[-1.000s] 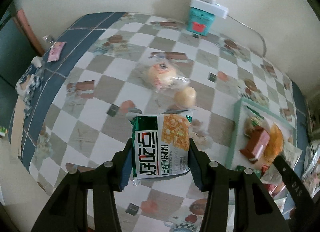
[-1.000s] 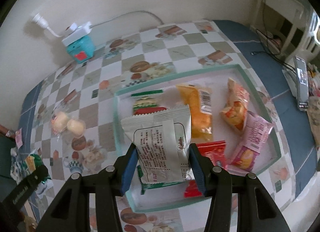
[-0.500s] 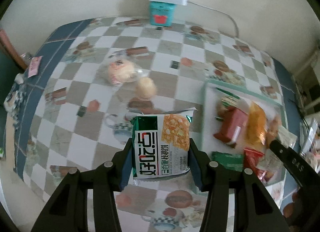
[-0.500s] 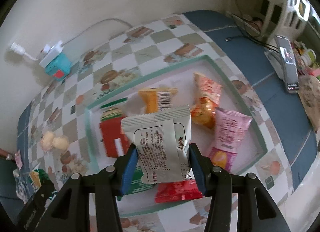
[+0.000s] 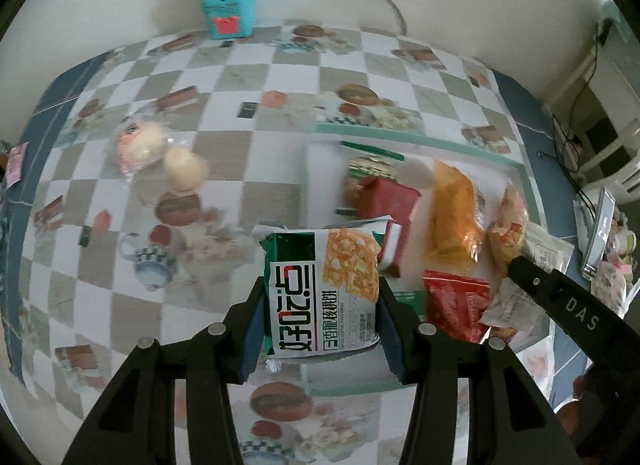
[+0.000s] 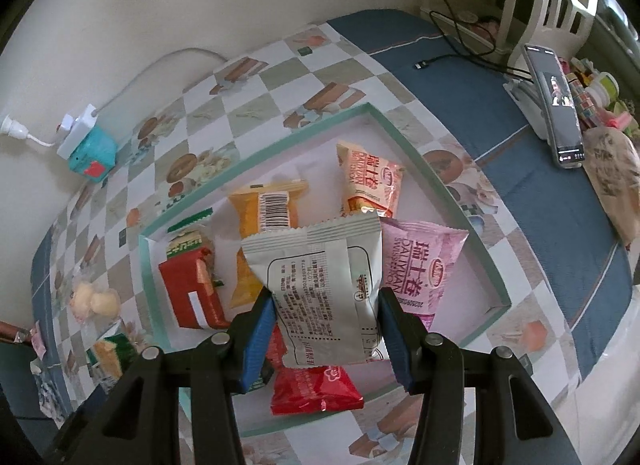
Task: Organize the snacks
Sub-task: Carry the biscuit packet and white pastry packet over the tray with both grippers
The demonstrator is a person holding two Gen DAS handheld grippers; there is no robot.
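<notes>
My left gripper is shut on a green and white snack packet, held above the left edge of the teal-rimmed tray. My right gripper is shut on a white snack packet, held above the tray. The tray holds a red box, an orange packet, an orange-and-white packet, a pink packet and a red packet. The right gripper also shows in the left wrist view.
Wrapped pale buns lie on the checkered tablecloth left of the tray. A teal box with a white power strip stands against the wall. A phone on a stand and a cable are at the right.
My left gripper has carried the green packet to the right, from over the bare cloth to the tray's left edge. My right gripper has moved further over the tray with the white packet.
</notes>
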